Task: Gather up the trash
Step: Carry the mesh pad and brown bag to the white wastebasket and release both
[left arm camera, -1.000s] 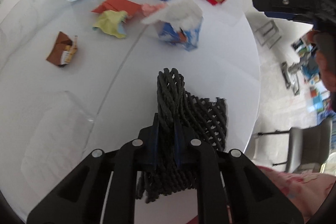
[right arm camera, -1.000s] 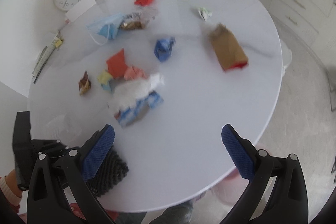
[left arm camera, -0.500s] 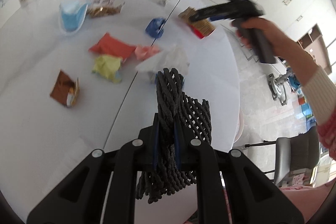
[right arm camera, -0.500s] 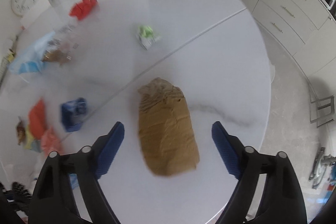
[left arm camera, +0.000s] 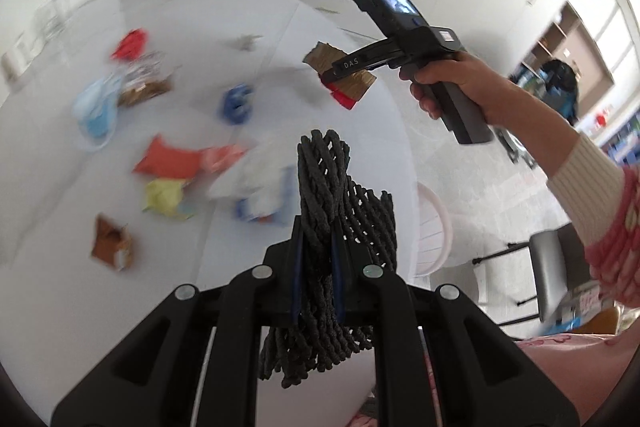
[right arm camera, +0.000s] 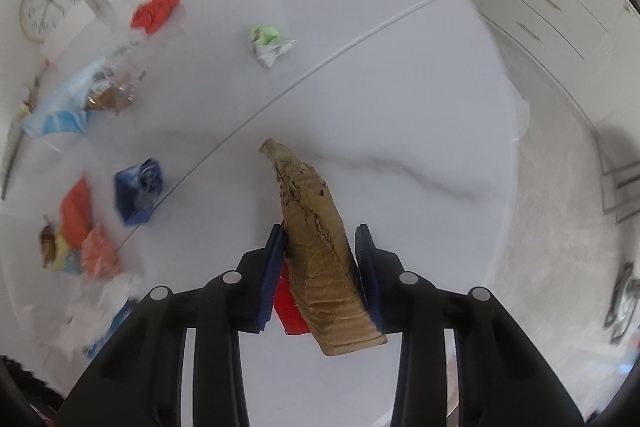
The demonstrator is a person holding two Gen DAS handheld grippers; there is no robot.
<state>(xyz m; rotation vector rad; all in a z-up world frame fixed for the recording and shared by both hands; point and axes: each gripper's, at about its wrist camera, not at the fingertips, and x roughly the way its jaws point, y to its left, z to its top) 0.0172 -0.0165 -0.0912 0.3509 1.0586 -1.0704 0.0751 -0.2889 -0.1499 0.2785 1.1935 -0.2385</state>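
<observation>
Netting, a black knotted mesh bag [left arm camera: 320, 219], hangs pinched in the left gripper [left arm camera: 316, 251], bunched and limp; ahead of it lie crumpled paper scraps [left arm camera: 176, 163], soft and blurred, on the glossy white counter [left arm camera: 80, 287]; half a second ago the right gripper [right arm camera: 320, 255] stood spread over the brown paper bag [right arm camera: 320, 247]; now it has pressed in on that creased, flattened bag, so the first piece looks ready to lift toward the netting

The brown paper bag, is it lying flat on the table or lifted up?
Lifted: the brown paper bag stands on edge between the right claw's pads.
</observation>
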